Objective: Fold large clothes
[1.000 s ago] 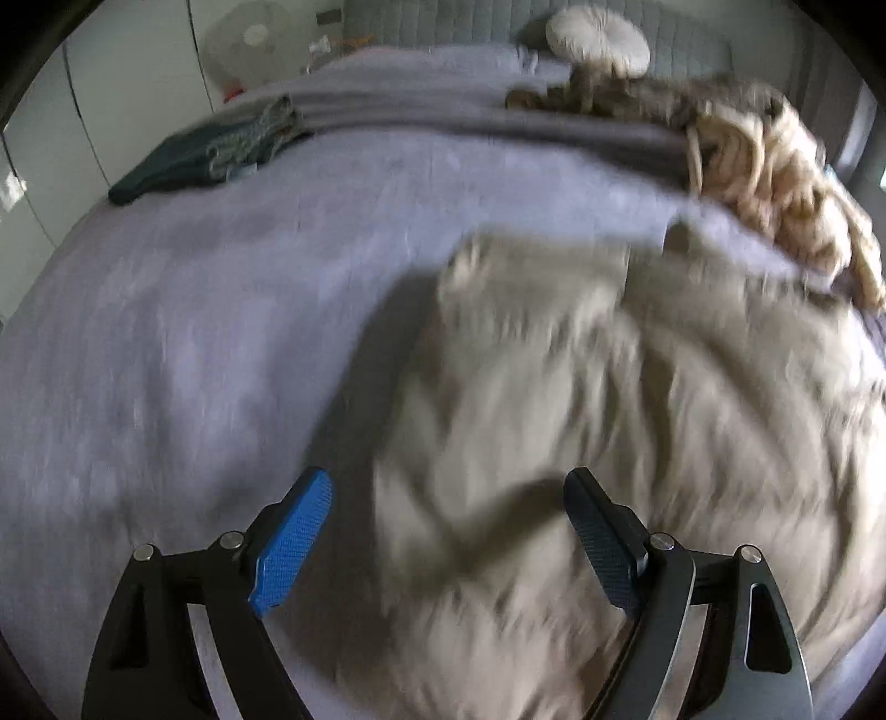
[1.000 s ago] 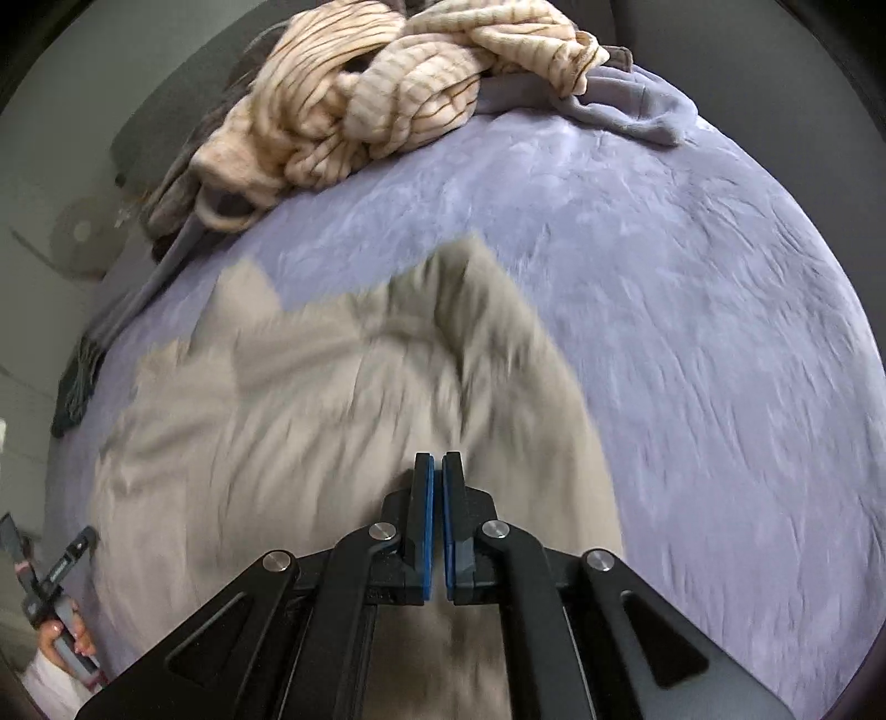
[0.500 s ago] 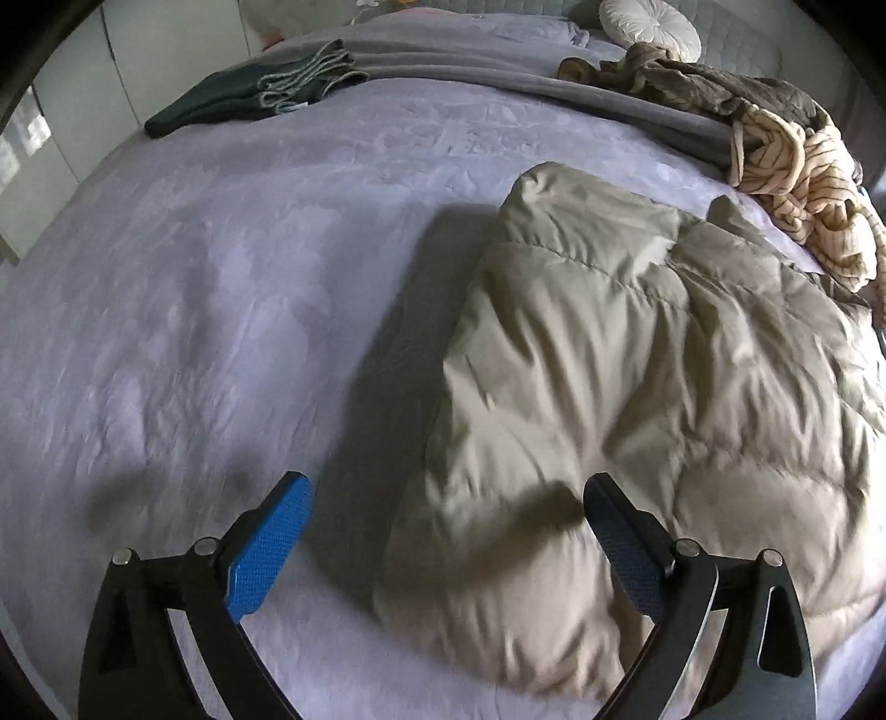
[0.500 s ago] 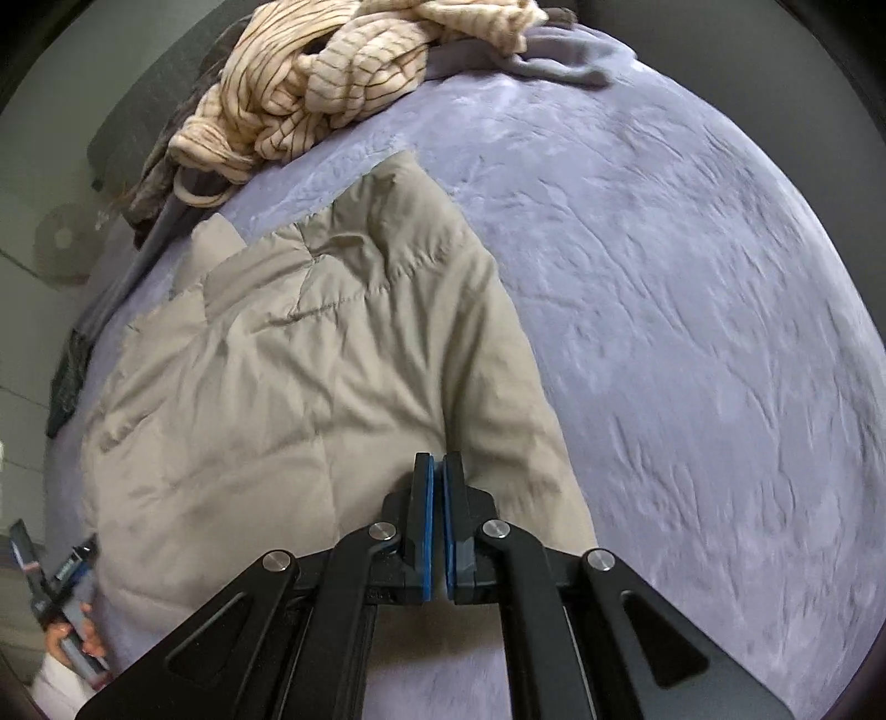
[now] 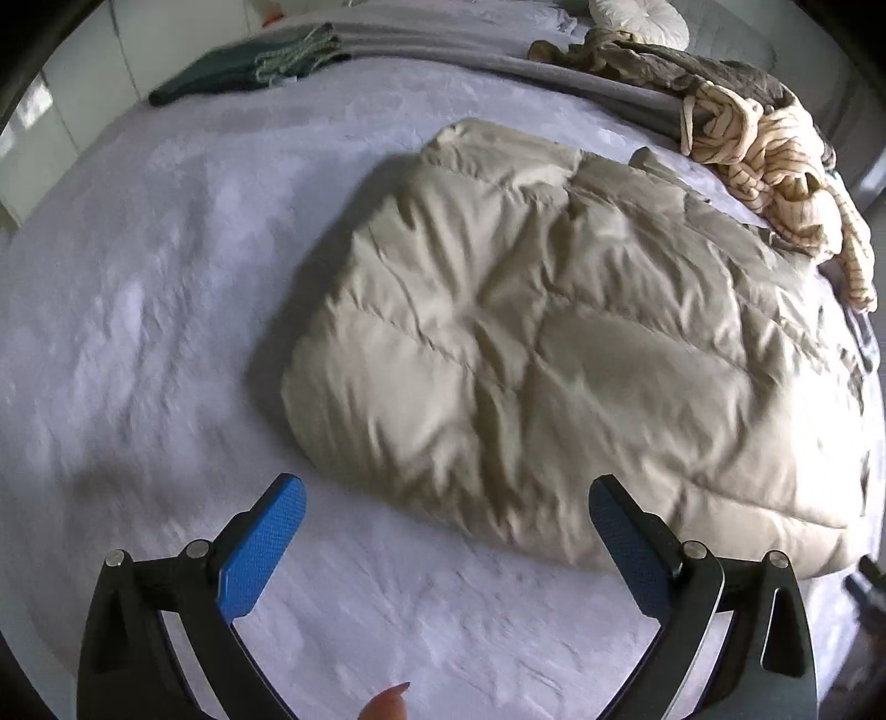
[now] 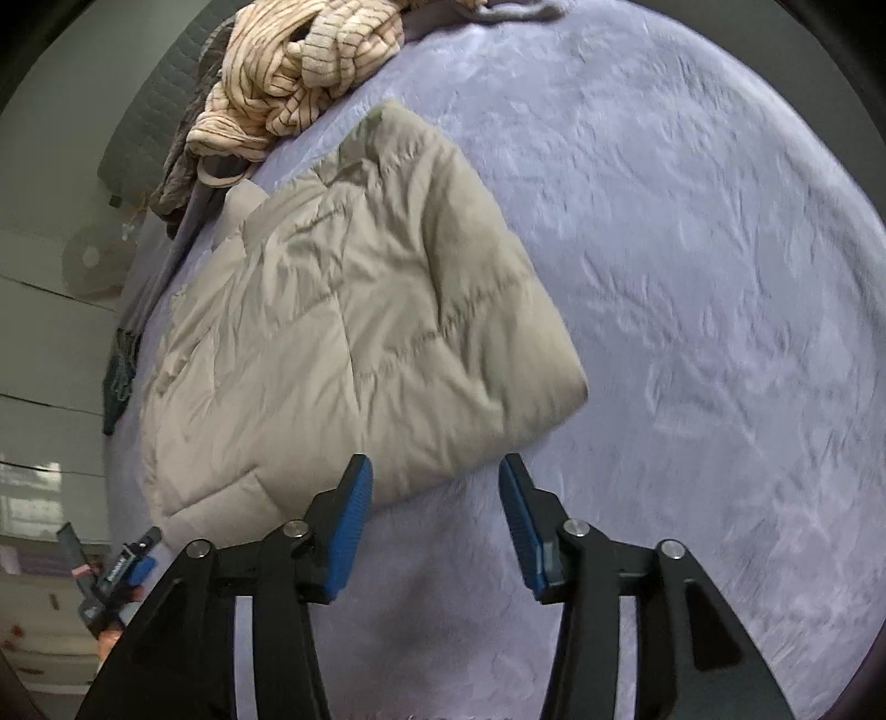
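Note:
A beige quilted puffer jacket (image 5: 554, 332) lies folded flat on the lavender bedspread (image 5: 138, 304); it also shows in the right wrist view (image 6: 343, 343). My left gripper (image 5: 446, 493) is open and empty, hovering just short of the jacket's near edge. My right gripper (image 6: 434, 471) is open and empty, just off the jacket's near corner. The left gripper also shows small at the lower left of the right wrist view (image 6: 119, 565).
A striped cream garment (image 5: 775, 160) is piled at the far right of the bed, also in the right wrist view (image 6: 288, 72). Dark green folded clothes (image 5: 243, 66) lie far left. A round white cushion (image 5: 637, 16) sits by the headboard. White cabinets stand at the left.
My right gripper opened and let go of the jacket, then drew back. My left gripper, open throughout, pulled back off the jacket. The jacket now lies flat on the bed.

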A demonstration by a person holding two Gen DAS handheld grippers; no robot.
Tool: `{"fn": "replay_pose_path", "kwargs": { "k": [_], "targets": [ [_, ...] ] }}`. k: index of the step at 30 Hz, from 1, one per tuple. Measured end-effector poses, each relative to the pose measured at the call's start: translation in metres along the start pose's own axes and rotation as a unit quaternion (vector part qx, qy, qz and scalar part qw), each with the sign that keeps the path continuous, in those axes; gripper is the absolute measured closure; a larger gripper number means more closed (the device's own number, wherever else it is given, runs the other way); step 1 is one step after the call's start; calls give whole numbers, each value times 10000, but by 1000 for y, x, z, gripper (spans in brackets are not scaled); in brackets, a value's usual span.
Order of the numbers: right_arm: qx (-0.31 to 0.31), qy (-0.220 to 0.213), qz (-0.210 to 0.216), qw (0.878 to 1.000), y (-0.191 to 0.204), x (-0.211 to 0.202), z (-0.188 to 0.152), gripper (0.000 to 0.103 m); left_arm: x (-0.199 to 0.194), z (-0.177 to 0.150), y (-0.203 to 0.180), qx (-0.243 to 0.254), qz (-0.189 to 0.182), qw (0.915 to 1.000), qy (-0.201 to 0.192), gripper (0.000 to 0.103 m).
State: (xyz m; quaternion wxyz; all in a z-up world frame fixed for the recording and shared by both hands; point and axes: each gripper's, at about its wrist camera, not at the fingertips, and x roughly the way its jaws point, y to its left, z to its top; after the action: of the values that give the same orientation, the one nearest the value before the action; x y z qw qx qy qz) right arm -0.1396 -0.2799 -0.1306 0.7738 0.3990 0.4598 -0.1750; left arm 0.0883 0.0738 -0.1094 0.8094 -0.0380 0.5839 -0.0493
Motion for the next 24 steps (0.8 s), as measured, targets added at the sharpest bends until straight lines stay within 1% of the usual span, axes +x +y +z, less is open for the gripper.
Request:
{"fn": "replay_pose_path", "kwargs": {
  "k": [1, 2, 4, 6, 8, 9, 10, 11, 12, 13, 16, 17, 19, 20, 21, 22, 23, 24],
  "targets": [
    [64, 33, 94, 9999, -3, 1, -2, 39, -1, -3, -1, -56, 4, 10000, 13, 1],
    [135, 66, 214, 9997, -5, 1, -4, 36, -2, -6, -1, -147, 29, 9999, 4, 1],
    [250, 123, 452, 9986, -11, 3, -5, 21, -5, -11, -1, -238, 37, 9997, -73, 1],
    [333, 154, 624, 9974, -15, 5, -6, 20, -7, -18, -2, -275, 21, 9995, -160, 1],
    [374, 218, 676, 9968, -18, 9, -7, 20, -4, -21, -1, -318, -51, 9995, -66, 1],
    [411, 236, 691, 9965, -20, 11, -7, 19, -1, -23, 0, -389, -148, 9991, 28, 1],
    [464, 252, 736, 9959, -23, 12, -8, 13, 2, -24, 2, -451, -233, 9987, 108, 1],
    [527, 268, 792, 9951, -25, 13, -9, 12, 3, -25, 5, -544, -320, 9978, 191, 1],
    [601, 276, 856, 9941, -27, 14, -11, 12, 5, -27, 9, -670, -364, 9968, 220, 1],
    [670, 300, 914, 9931, -28, 17, -14, 12, 5, -27, 13, -751, -367, 9964, 167, 1],
    [706, 362, 914, 9926, -25, 25, -19, 11, 11, -28, 22, -781, -522, 9953, 220, 1],
    [742, 367, 961, 9919, -23, 28, -21, 11, 18, -28, 27, -822, -722, 9934, 347, 1],
    [844, 346, 1086, 9899, -20, 33, -23, 11, 22, -27, 34, -931, -1019, 9896, 418, 1],
    [899, 334, 1162, 9886, -19, 36, -24, 11, 25, -26, 38, -1012, -1228, 9863, 432, 1],
    [972, 322, 1235, 9871, -17, 40, -25, 11, 28, -25, 43, -1123, -1492, 9813, 467, 1],
    [1046, 294, 1303, 9855, -16, 43, -25, 11, 31, -26, 46, -1212, -1679, 9770, 501, 1],
    [1121, 266, 1372, 9838, -15, 46, -26, 11, 36, -26, 51, -1366, -1944, 9697, 567, 1],
    [1233, 234, 1473, 9811, -14, 49, -26, 11, 40, -26, 55, -1474, -2109, 9644, 615, 1]
  ]
}}
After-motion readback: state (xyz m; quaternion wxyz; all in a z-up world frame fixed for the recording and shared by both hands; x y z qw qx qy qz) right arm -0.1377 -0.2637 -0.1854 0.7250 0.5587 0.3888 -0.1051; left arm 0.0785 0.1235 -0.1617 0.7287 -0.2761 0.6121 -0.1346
